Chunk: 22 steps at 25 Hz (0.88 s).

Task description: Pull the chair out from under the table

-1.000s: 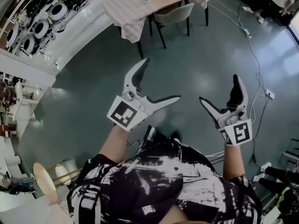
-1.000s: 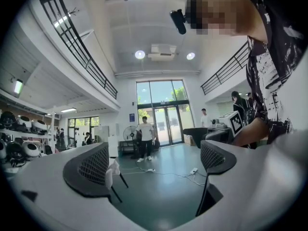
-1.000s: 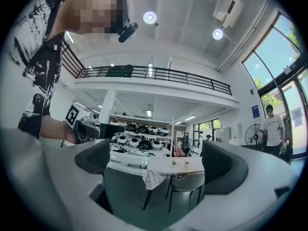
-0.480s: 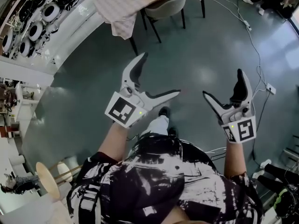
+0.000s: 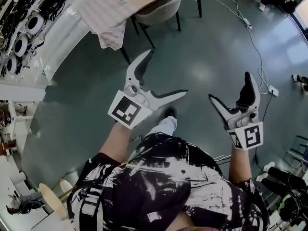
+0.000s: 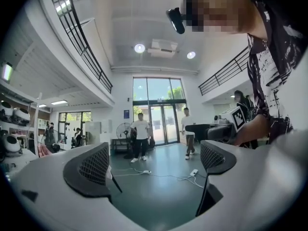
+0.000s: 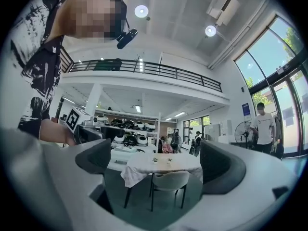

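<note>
grey chair [image 5: 160,9] stands upright, tucked under the cloth-covered table [image 5: 103,8].

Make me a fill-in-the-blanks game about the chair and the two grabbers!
1. The chair is pushed in under the ___.
2. The left gripper has its jaws wide ___.
3. The right gripper is holding ___.

Missing words: table; open; nothing.

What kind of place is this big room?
Probably a tall, open hall or showroom: an upstairs balcony railing, big glass doors, and a cloth-covered table with a chair at it.
</note>
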Each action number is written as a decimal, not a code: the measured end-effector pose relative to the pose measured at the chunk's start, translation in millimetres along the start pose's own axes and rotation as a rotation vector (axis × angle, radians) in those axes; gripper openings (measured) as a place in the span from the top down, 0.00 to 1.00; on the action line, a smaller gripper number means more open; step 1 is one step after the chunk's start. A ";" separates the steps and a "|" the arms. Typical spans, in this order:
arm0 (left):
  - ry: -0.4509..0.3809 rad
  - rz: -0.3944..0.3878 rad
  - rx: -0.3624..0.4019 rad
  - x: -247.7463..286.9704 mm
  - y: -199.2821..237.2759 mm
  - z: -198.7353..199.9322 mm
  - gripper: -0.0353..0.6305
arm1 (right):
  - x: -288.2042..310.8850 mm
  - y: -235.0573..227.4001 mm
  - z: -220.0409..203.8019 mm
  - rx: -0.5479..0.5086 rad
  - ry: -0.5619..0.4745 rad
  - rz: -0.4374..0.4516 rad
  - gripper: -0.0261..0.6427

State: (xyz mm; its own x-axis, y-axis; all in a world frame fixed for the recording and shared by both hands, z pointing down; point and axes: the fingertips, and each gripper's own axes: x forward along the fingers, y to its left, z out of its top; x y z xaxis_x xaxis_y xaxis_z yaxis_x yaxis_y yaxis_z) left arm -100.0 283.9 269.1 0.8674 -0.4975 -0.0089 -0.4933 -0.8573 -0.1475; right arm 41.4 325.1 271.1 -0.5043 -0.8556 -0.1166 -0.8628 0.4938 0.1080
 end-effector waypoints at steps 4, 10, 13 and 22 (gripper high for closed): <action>-0.010 -0.022 -0.012 35.5 55.7 -3.7 0.10 | 59.9 -31.7 -2.0 -0.012 0.009 -0.011 0.11; -0.024 -0.035 0.006 73.3 111.0 -8.7 0.11 | 119.6 -65.8 -6.5 -0.019 0.008 -0.016 0.12; -0.011 -0.034 0.008 91.3 127.2 -9.2 0.11 | 139.7 -85.3 -3.7 -0.026 0.003 -0.006 0.12; 0.009 0.021 0.032 173.4 161.9 -12.4 0.11 | 192.5 -167.2 -16.0 -0.015 -0.030 0.083 0.12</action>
State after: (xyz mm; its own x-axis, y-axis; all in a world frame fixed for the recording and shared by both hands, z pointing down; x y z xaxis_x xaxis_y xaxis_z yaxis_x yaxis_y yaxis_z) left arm -30.3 57.2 255.9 0.8561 -0.5167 -0.0039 -0.5090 -0.8419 -0.1793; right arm 89.2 75.3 246.4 -0.5748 -0.8069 -0.1360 -0.8177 0.5600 0.1332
